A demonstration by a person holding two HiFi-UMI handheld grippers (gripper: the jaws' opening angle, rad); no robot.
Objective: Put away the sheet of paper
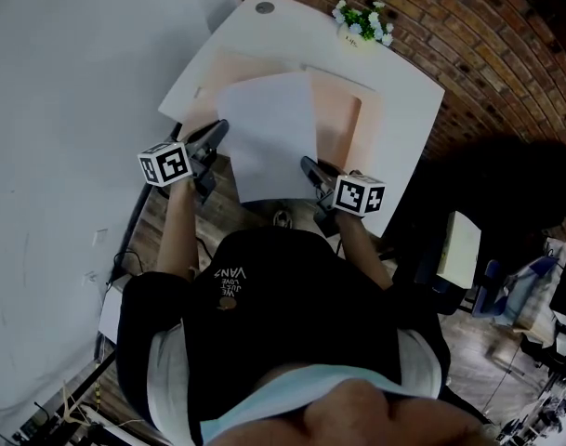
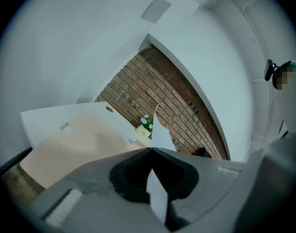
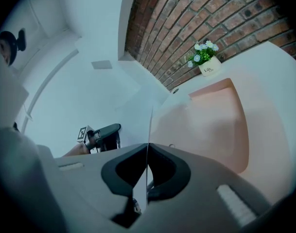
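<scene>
Left gripper (image 1: 218, 132) clenched on sheet of paper (image 1: 269, 133) at its 9 o'clock edge, right gripper (image 1: 308, 164) clenched at 4 o'clock. Sheet hides much of peach mat (image 1: 343, 124); seen only edge-on in both gripper views.

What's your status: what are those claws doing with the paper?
Left gripper and right gripper both shut on the sheet of paper. Sheet held above the pink mat. Flower pot at far edge of desk, not in the way.
</scene>
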